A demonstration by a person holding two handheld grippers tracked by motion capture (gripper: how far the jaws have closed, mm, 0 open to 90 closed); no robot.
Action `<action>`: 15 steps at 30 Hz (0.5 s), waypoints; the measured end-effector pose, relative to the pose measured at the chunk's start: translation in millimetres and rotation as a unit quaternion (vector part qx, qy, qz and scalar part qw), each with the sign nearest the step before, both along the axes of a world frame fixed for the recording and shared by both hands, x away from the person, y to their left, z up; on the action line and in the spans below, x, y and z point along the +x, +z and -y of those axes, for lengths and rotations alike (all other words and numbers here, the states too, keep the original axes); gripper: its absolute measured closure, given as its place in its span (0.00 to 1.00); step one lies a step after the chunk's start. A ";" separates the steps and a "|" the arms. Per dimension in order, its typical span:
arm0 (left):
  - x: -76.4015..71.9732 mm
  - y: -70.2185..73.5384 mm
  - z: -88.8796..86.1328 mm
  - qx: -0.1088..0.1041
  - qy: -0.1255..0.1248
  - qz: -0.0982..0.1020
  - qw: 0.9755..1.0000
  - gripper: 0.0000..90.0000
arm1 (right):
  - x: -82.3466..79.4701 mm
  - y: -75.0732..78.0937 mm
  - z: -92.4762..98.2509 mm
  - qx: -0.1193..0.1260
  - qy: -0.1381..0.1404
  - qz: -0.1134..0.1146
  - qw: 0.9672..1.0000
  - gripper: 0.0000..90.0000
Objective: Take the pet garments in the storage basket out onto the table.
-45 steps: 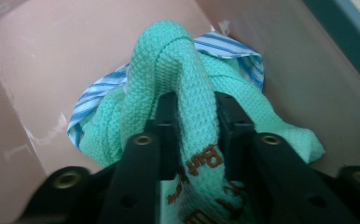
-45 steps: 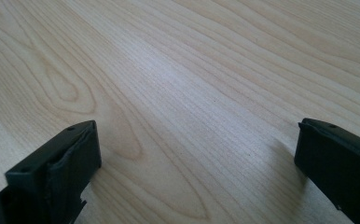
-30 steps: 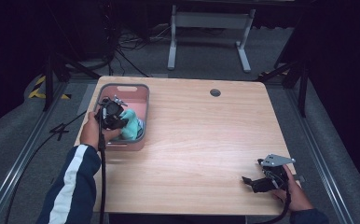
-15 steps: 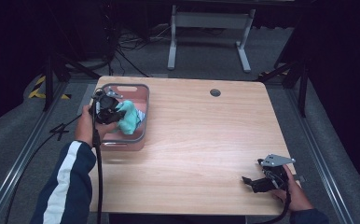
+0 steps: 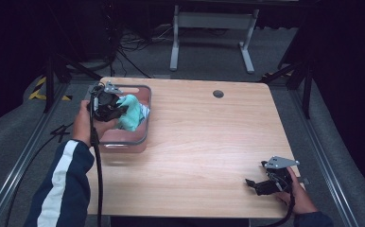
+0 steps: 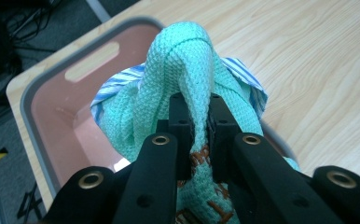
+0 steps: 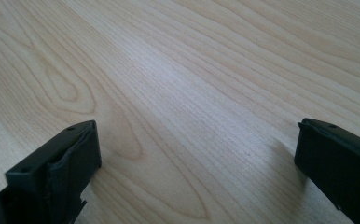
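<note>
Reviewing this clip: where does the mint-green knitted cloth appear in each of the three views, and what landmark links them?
High view: the mint-green knitted cloth is upper left, over the pink bin, held by the left gripper.
Left gripper view: it is at the centre, pinched between the black jaws, with a blue striped cloth behind it.
Right gripper view: not in it; the open jaws rest on bare table.
Shared landmark: the pink bin with its grey rim.

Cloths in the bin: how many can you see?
2: a mint-green knitted cloth pinched in the left gripper above the pink bin, and a blue-striped cloth beneath it. More may lie hidden underneath.
</note>
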State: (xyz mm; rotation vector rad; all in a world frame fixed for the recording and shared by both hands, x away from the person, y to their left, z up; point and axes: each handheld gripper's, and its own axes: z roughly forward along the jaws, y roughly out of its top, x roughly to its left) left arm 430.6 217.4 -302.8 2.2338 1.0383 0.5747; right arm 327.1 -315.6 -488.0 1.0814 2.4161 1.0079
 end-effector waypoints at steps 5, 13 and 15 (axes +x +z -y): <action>-6.4 11.0 12.1 -0.002 -0.022 0.012 1.000 0.93 | 0.0 0.0 0.0 0.000 0.000 0.000 1.000 0.01; -16.9 25.9 40.2 -0.010 -0.067 0.026 0.997 0.94 | 0.0 0.0 0.0 0.000 0.000 0.000 1.000 0.01; -18.4 26.9 45.9 -0.012 -0.078 0.030 0.996 0.94 | 0.0 0.0 0.0 0.000 0.000 0.000 1.000 0.01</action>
